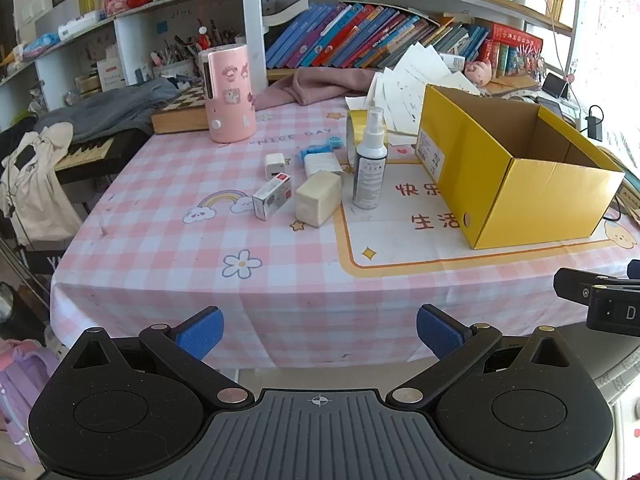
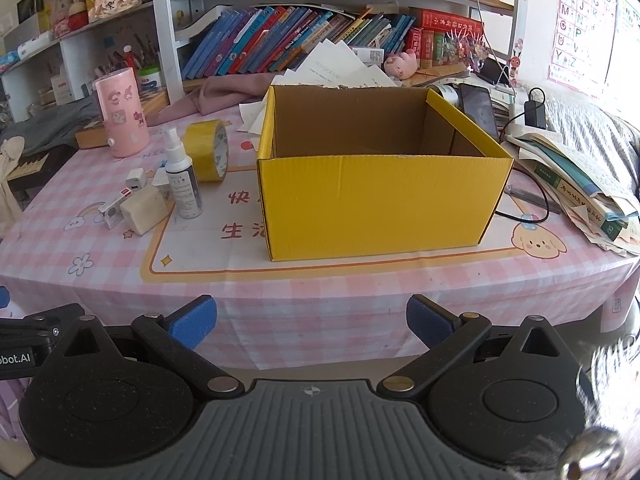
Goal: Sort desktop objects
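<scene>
Since both grippers hang short of the bench (image 2: 120,280) edge with nothing between their fingers, the step in hand reads as the first pick. Yellow box (image 2: 380,204) stands open-topped; no item shows in the part of its inside that is visible. Everything loose lies to the box's left: tape roll (image 2: 206,156) on edge near the box's far-left corner, spray bottle (image 1: 370,160) upright nearer the box, cream block (image 1: 318,198) beyond it, small carton (image 1: 273,196) touching or just beside the block, white plug (image 1: 274,165) behind. Left gripper (image 1: 320,332) released, jaws wide; right gripper (image 2: 312,322) likewise. Advice: take the bottle low on its body so it doesn't topple; left gripper is better placed.
</scene>
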A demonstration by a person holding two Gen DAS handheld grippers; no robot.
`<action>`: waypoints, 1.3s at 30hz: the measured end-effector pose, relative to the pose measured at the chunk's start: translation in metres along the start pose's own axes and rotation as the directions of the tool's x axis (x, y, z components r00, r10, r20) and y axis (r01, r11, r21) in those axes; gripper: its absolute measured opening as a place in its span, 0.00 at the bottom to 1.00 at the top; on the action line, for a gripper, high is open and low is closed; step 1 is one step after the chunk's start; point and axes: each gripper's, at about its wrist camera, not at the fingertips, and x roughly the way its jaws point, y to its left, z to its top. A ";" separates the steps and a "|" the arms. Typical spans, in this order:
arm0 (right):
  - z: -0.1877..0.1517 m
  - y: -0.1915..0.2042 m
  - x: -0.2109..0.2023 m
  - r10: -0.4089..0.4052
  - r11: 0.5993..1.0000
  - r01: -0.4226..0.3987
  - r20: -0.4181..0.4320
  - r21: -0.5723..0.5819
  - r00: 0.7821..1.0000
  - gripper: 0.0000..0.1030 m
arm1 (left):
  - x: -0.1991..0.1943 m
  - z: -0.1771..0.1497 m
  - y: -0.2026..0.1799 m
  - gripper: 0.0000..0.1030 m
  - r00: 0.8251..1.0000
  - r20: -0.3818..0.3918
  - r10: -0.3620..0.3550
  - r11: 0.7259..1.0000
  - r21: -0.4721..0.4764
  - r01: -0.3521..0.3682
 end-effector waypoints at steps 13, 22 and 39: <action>0.003 0.004 -0.002 -0.001 1.000 0.001 0.019 -0.015 1.000 0.98 | -0.001 0.001 -0.001 1.00 1.000 0.016 0.009 1.000 0.017 -0.010; 0.004 0.006 -0.001 0.000 1.000 0.001 0.023 -0.021 1.000 0.98 | -0.001 0.002 0.001 1.00 1.000 0.020 0.013 1.000 0.019 -0.013; 0.006 0.016 -0.004 0.009 0.999 -0.006 0.081 -0.039 0.997 0.98 | -0.004 0.005 -0.001 1.00 0.997 0.072 0.009 0.998 0.061 -0.014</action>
